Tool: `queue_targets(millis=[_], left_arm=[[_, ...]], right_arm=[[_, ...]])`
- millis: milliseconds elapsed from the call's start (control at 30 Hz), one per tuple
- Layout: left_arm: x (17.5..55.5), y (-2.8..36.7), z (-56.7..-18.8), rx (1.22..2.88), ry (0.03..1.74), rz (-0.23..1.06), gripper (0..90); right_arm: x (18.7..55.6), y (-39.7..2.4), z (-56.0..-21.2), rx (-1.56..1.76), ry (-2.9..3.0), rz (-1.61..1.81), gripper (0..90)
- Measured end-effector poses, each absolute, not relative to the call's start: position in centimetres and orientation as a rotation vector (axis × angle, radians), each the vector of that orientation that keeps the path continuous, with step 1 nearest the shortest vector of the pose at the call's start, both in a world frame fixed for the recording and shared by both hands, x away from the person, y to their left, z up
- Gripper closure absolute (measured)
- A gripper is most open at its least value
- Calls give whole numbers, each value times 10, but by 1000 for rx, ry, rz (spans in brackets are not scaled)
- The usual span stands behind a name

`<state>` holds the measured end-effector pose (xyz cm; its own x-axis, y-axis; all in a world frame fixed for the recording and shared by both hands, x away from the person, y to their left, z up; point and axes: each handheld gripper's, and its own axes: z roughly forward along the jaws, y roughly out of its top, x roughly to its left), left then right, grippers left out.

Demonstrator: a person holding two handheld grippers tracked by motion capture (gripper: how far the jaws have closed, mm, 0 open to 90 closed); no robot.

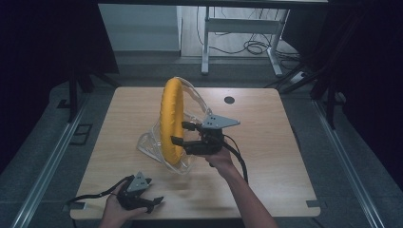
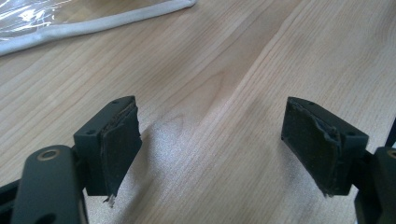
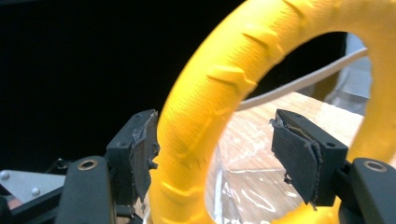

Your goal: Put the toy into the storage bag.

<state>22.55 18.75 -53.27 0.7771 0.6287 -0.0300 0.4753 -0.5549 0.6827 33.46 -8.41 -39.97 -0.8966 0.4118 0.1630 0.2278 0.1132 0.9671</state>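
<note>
1. the left gripper (image 1: 151,202) rests low at the near left edge of the light wooden table (image 1: 266,156), held in the person's left hand (image 1: 116,211). its jaws stand wide apart with nothing between them; the left gripper view shows bare wood grain under the gap (image 2: 212,149).
2. a black cable (image 1: 92,195) trails from this gripper toward the table's left edge.
3. the right gripper (image 1: 183,134) sits farther in, near the table's middle, held in the person's right hand (image 1: 219,156) and pointing left in the high view.
4. its jaws are parted and straddle the rim of the yellow textured ring (image 1: 170,121). in the right gripper view, the left pad (image 3: 142,154) lies just beside or touching the ring's outer face (image 3: 205,112); the right pad (image 3: 296,154) stands clear inside the ring's opening. the ring is not clamped.
5. the ring stands upright on edge at the table's centre, partly inside a clear plastic bag with a white edge strip (image 1: 192,102).
6. a small dark round hole (image 1: 229,99) sits in the table's far part, well apart from the ring.
7. beyond the table, a white metal frame (image 1: 237,28) stands on the floor.
</note>
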Motion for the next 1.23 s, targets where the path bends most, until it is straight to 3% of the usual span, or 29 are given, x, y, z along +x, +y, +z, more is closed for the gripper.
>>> queue_targets(millis=[833,1233], left_arm=[[227,188,-532,2262,828,299,196],[227,188,-532,2262,830,301,195]], right_arm=[[317,-169,-449,818,2188,1711,348],[312,-176,-459,832,2189,1703,350]])
